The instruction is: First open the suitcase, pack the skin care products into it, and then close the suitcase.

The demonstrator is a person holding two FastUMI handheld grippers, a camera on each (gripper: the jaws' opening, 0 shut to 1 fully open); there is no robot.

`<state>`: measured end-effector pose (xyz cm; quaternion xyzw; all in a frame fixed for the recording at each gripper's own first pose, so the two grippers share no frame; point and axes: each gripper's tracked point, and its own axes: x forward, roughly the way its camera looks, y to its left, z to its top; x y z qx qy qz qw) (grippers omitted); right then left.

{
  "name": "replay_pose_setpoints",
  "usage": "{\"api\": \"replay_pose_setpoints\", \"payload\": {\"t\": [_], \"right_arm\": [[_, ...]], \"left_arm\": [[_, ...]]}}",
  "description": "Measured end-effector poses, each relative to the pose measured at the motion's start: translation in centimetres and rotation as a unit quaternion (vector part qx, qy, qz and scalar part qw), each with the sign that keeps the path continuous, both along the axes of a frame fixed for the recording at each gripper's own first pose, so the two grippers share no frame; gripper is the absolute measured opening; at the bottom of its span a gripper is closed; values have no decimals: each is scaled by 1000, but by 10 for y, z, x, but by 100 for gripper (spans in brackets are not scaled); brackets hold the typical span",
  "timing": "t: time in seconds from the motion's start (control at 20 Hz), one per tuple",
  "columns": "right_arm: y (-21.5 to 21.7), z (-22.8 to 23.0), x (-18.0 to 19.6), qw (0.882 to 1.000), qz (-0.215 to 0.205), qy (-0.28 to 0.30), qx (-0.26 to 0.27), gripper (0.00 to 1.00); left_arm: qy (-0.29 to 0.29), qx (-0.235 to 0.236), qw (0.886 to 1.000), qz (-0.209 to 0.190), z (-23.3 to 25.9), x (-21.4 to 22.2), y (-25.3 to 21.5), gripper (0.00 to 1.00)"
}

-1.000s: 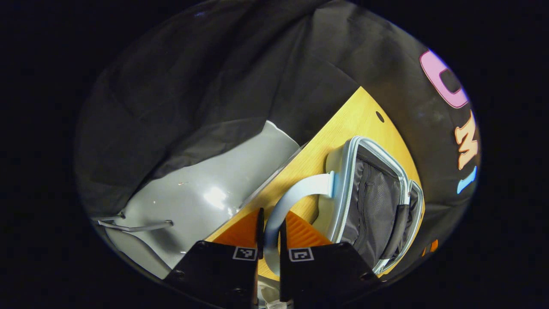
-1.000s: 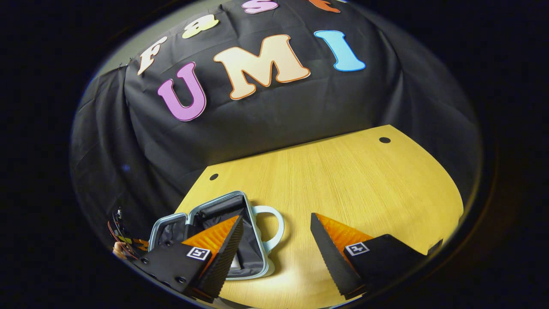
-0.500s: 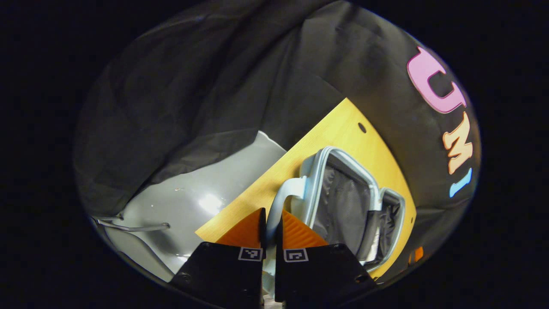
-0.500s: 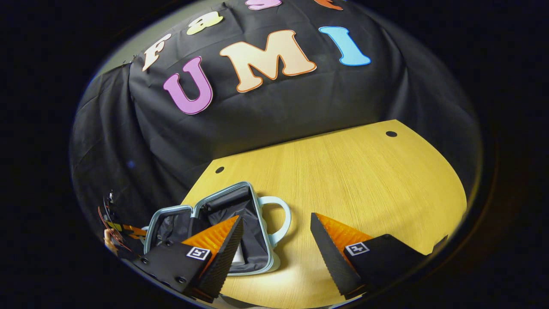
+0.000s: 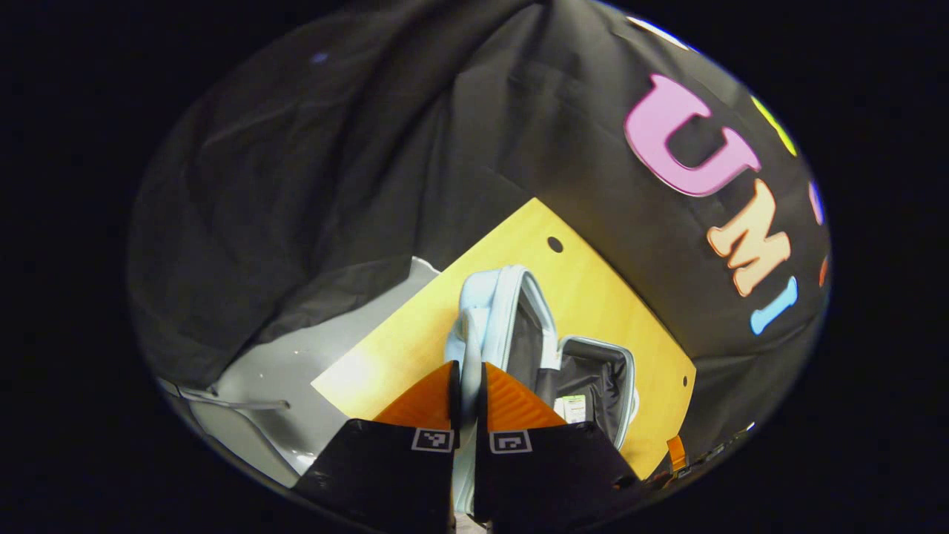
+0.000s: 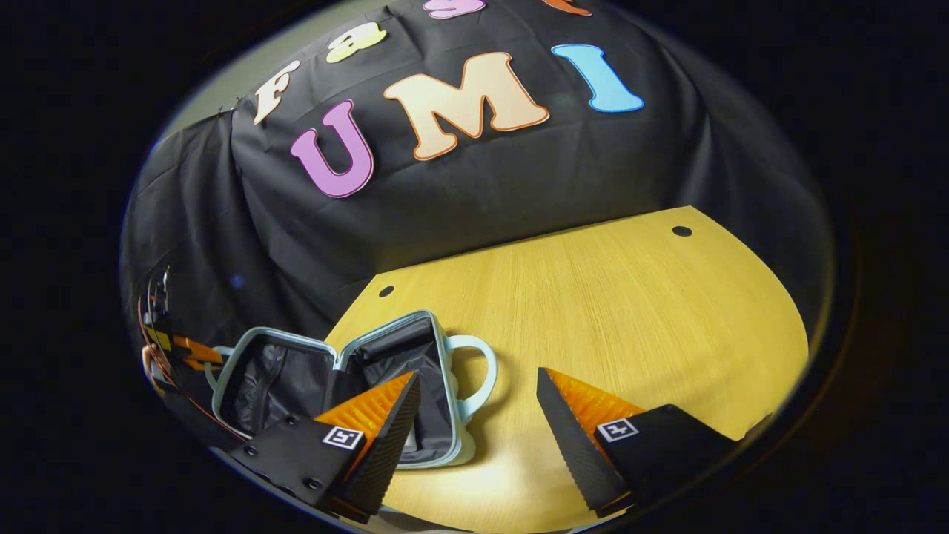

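A pale blue suitcase (image 6: 445, 348) with dark lining lies opened on the yellow table (image 6: 593, 297). My left gripper (image 5: 467, 378) is shut on the handle of one half (image 5: 497, 311), which stands tilted up, nearly edge-on. The other half (image 5: 600, 371) lies flat and holds a white labelled product (image 5: 571, 408). In the right gripper view, the raised half (image 6: 274, 378) is at the left with the left gripper (image 6: 167, 348) at its far edge. My right gripper (image 6: 476, 374) hovers open over the flat half's handle (image 6: 478, 371), holding nothing.
Black cloth walls surround the table on the far sides. Grey floor (image 5: 296, 371) lies beyond the table's left edge, with a thin cable (image 5: 230, 403) on it. Bare tabletop stretches to the right of the suitcase in the right gripper view.
My left gripper has pulled the handle up, swinging that suitcase half from lying flat to nearly upright. The right gripper has stayed open and hardly moved.
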<state>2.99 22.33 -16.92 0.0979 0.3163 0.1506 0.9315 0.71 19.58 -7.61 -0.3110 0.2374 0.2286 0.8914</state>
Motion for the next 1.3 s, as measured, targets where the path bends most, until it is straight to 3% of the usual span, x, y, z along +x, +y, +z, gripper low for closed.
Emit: {"api": "replay_pose_setpoints", "payload": {"t": [0.35, 0.6, 0.75, 1.05, 1.3], "right_arm": [[-47, 16, 2, 1000, -6, -14, -4, 98], [-81, 28, -4, 999, -25, -22, 2, 98], [-99, 31, -12, 999, -38, -21, -1, 98], [-135, 32, -23, 997, -76, -24, -9, 98], [-157, 28, -32, 995, -101, -21, -10, 98]], "left_arm": [[-32, 53, 996, -65, 67, 53, -92, 4], [-37, 79, 990, -114, 80, 97, -147, 4], [-42, 76, 982, -168, 82, 125, -201, 4], [5, 77, 962, -261, 40, 183, -295, 4], [82, 86, 947, -297, -24, 213, -350, 4]]}}
